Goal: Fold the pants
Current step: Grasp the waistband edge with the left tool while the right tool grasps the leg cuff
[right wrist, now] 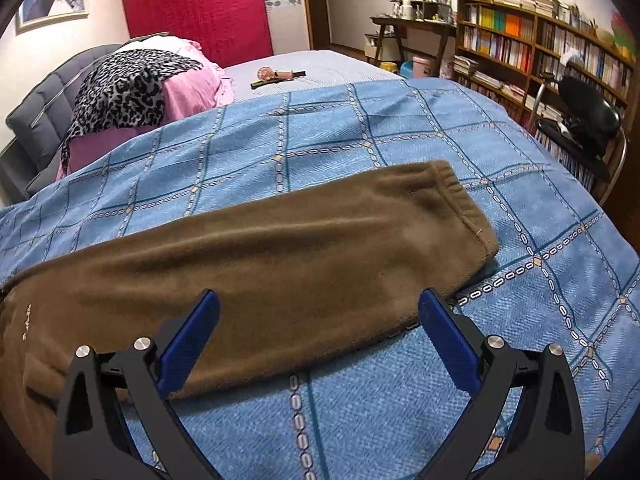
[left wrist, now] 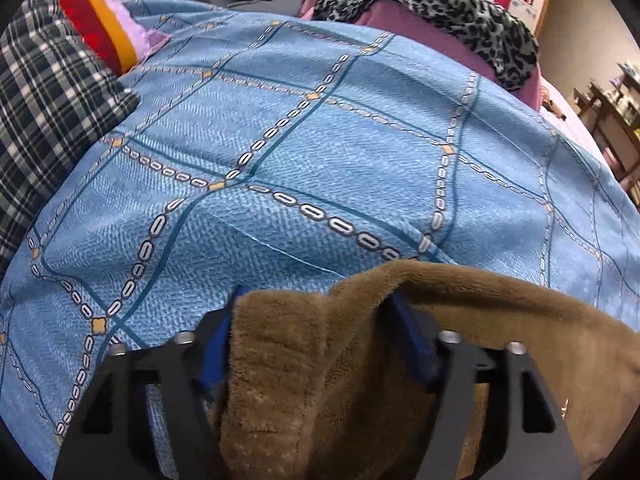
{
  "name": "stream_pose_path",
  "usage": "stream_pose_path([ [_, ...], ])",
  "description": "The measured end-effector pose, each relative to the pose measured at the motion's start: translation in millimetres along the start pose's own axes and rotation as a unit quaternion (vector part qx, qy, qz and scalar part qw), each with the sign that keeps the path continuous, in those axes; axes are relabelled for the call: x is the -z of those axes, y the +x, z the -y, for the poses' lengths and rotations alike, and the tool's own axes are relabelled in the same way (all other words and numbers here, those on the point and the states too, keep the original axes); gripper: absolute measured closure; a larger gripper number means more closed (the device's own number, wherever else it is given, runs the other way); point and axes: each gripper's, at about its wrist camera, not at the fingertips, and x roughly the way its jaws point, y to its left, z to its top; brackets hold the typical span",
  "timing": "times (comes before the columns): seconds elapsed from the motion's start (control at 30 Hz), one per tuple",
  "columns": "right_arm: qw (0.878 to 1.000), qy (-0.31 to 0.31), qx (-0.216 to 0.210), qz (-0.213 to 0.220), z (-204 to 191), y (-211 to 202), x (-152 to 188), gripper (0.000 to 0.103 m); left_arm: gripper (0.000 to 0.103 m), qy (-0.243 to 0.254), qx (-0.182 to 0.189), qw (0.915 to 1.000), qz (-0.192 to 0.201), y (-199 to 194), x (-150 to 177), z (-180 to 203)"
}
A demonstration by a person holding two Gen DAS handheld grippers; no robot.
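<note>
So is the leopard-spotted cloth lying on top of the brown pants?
No, the leopard-spotted cloth lies far back on a pink heap, while the brown pants lie apart on the blue bedspread.

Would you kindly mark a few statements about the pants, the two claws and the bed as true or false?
1. The brown pants lie on a blue patterned bedspread. True.
2. The left claw has brown fleece bunched between its fingers. True.
3. The right claw is clamped shut on the leg cuff. False: its fingers stand wide apart above the near edge of the leg, with the cuff further off to the right.
4. A leopard-print cloth is draped over pink bedding near the headboard. True.
5. The pants are already folded into a small square. False: one long leg lies stretched out across the bed.
6. The bookshelf is empty. False: it is packed with books.
</note>
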Motion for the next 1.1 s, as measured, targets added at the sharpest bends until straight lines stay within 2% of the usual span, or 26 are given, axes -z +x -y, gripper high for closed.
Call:
stream_pose_path([
  [0.07,1.000,0.004,0.006,-0.002,8,7,-5,0.003,0.057,0.003,0.006,1.0000,0.003,-4,2,3],
  [0.17,1.000,0.019,0.013,-0.008,21,14,-13,0.003,0.064,0.007,0.007,0.9998,0.014,-12,3,9],
  [0.3,0.998,0.056,0.017,-0.010,49,22,-34,0.003,0.066,-0.001,0.033,0.9989,0.034,-37,8,8],
  [0.47,0.991,0.128,-0.011,-0.034,84,42,-58,0.003,0.066,-0.011,0.077,0.9952,0.060,-74,17,-4],
  [0.63,0.979,0.190,-0.046,-0.064,107,65,-76,0.003,0.066,-0.002,0.107,0.9912,0.078,-118,34,-11],
  [0.9,0.958,0.252,-0.087,-0.100,111,92,-88,0.003,0.066,0.008,0.152,0.9838,0.095,-177,74,-24],
  [1.0,0.954,0.263,-0.092,-0.109,108,100,-88,0.003,0.066,-0.005,0.172,0.9805,0.095,-191,89,-36],
  [1.1,0.952,0.269,-0.089,-0.113,107,108,-89,0.003,0.067,0.001,0.173,0.9795,0.104,-206,106,-45],
])
